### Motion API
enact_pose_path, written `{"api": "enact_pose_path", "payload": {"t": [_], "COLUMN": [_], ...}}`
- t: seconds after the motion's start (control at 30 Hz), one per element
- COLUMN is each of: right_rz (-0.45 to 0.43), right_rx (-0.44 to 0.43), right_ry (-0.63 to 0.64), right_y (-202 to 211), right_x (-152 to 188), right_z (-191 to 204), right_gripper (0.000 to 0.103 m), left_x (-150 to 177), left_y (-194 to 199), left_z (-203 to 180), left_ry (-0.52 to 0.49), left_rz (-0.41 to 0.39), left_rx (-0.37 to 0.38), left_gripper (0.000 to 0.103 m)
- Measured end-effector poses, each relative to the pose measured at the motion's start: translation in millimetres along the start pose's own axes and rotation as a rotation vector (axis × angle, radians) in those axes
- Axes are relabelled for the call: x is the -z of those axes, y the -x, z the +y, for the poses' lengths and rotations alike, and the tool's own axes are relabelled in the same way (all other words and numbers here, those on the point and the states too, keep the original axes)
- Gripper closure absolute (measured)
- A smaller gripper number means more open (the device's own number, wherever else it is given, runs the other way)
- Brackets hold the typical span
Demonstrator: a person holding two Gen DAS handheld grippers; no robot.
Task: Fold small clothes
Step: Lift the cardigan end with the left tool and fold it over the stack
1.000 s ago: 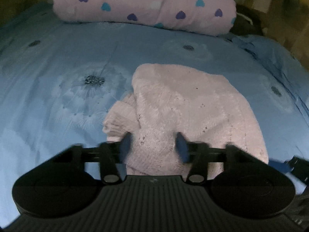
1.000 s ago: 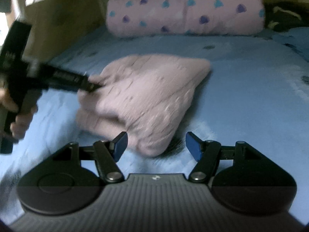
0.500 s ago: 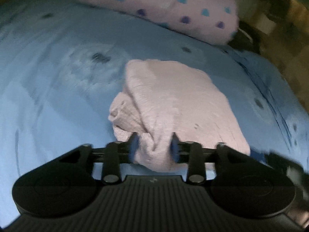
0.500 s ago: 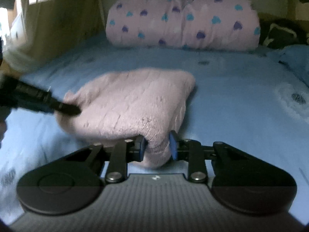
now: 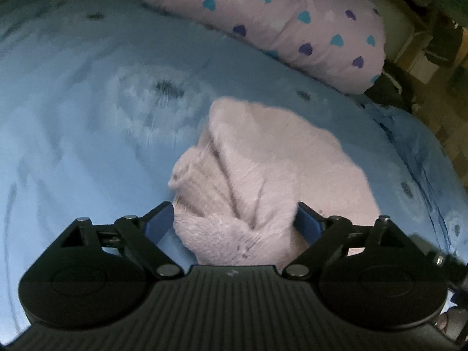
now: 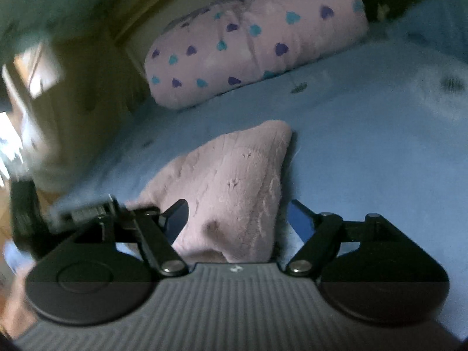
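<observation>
My left tool (image 5: pixel 234 219) is spread wide, its blue pads (image 5: pixel 159 220) on either side of the near edge of the pink garment (image 5: pixel 272 175), not pinching it; whether the pads touch the fabric I can't tell. The garment is a fuzzy knit, bunched and creased at the near left, flatter toward the right, lying on the blue bed (image 5: pixel 73 146) roughly mid-sheet. A dandelion print (image 5: pixel 166 87) shows on the sheet left of the garment. Past it, at the head of the bed, lies a pink pillow (image 5: pixel 278 20) with purple and teal hearts, apart from the garment. At the far right edge of the left view a dark bit of my other tool pokes in. From the right wrist view, my left tool (image 6: pixel 87 210) shows blurred at far left, reaching to the garment's left edge. My right tool (image 6: pixel 238 219) is also wide, the garment (image 6: pixel 234 184) sitting between its pads with its near corner at the tool body, nothing gripped. The garment tapers to a point away from me, toward the pillow (image 6: pixel 251 41). Blue bed (image 6: pixel 380 161) fills the right side.
</observation>
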State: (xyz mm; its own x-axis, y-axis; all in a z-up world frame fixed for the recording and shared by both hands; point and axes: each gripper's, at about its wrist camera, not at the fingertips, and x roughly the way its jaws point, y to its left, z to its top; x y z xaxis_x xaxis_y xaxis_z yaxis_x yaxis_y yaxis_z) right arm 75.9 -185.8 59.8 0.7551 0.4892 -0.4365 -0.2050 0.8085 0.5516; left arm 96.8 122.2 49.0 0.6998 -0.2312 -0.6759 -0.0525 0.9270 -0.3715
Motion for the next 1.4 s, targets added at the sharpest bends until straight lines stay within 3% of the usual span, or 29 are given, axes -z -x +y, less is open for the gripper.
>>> {"api": "enact_pose_path", "payload": {"t": [0.2,0.23,0.43,0.5,0.63,0.73,0.97,1.23,1.4], "right_rz": [0.124,0.140,0.117,0.117,0.113,0.108,0.134,0.196,0.228], "right_rx": [-0.028,-0.022,-0.074,-0.114,-0.139,-0.174,-0.185,-0.142,-0.069], "right_ry": [-0.185,-0.197,-0.134,-0.149,-0.180,-0.234,-0.219,-0.176,-0.131], "right_y": [-55,-63,-73,-76,-80,-68,-18,62,99], "right_x": [7,10,20,20,21,16,15,31,46], "right_z": [-16,-17,-15,-15,-15,-16,-1,8,6], "right_gripper": [0.025,0.019,0.015,0.016,0.042,0.051,0.051,0.051,0.050], "left_x": [4,4,6,9,10,8,24,84,125], "left_y": [-22,-24,-31,-33,-33,-26,17,70,93], "left_z": [24,25,22,20,18,17,6,-21,-39], "left_ry": [0.134,0.139,0.121,0.116,0.122,0.132,0.171,0.168,0.125], "left_rz": [0.045,0.045,0.037,0.046,0.055,0.058,0.109,0.179,0.203], "left_rx": [0.115,0.121,0.155,0.188,0.221,0.240,0.282,0.301,0.279], "left_gripper": [0.009,0.008,0.009,0.013,0.032,0.038,0.042,0.042,0.041]}}
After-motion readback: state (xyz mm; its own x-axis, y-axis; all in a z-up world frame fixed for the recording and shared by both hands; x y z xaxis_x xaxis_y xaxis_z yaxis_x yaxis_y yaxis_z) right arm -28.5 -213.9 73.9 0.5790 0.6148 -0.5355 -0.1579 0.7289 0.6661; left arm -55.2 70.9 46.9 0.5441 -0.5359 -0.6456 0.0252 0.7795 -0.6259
